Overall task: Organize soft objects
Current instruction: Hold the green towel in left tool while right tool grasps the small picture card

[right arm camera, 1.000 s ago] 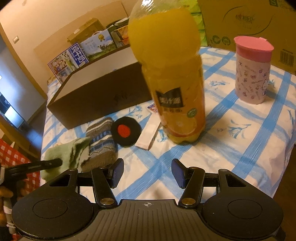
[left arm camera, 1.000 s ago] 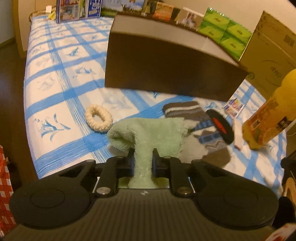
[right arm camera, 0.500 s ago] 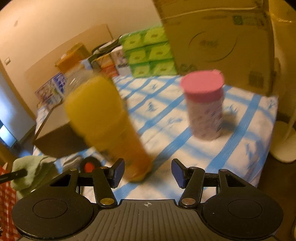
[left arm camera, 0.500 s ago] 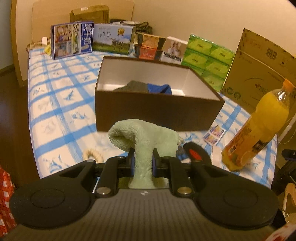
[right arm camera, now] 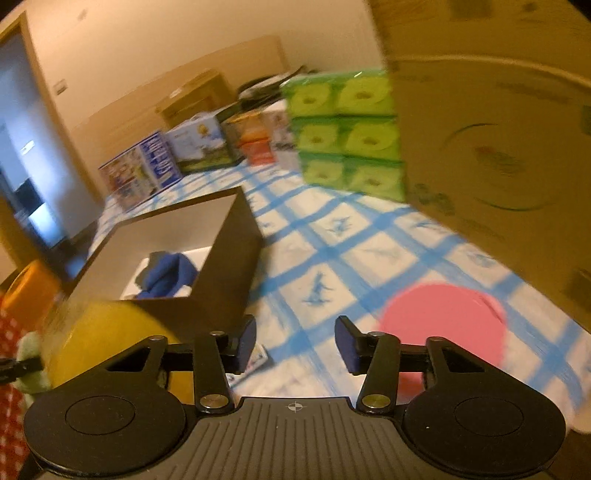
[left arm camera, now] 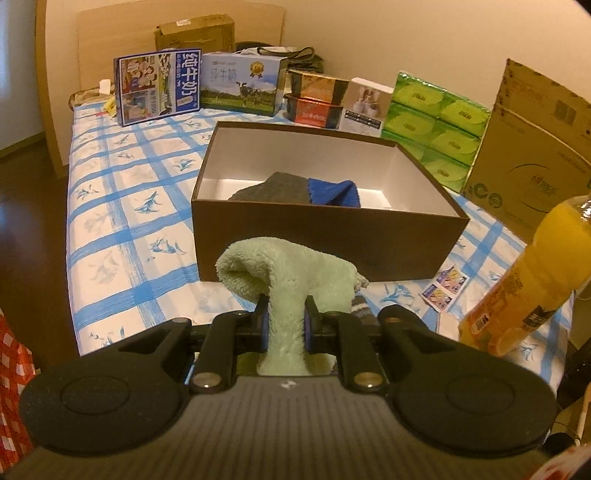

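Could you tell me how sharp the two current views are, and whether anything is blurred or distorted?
Left wrist view: sharp, warm dim light, fisheye bending at the edges; the green towel and brown box read clearly. Right wrist view: motion-smeared throughout; the pink cup and orange bottle are soft blobs.

This is a home bedroom. A bed [left arm camera: 110, 206] with a blue-and-white checked sheet fills the scene, its wooden headboard [left arm camera: 177, 22] against a plain cream wall at the far end. Household goods crowd the far and right edges: milk cartons [left arm camera: 159, 86], green tissue packs [left arm camera: 436, 125] and a large cardboard box [left arm camera: 532, 155]. Dark wood flooring [left arm camera: 29, 221] shows to the left, and a doorway [right arm camera: 22, 155] opens at the left.
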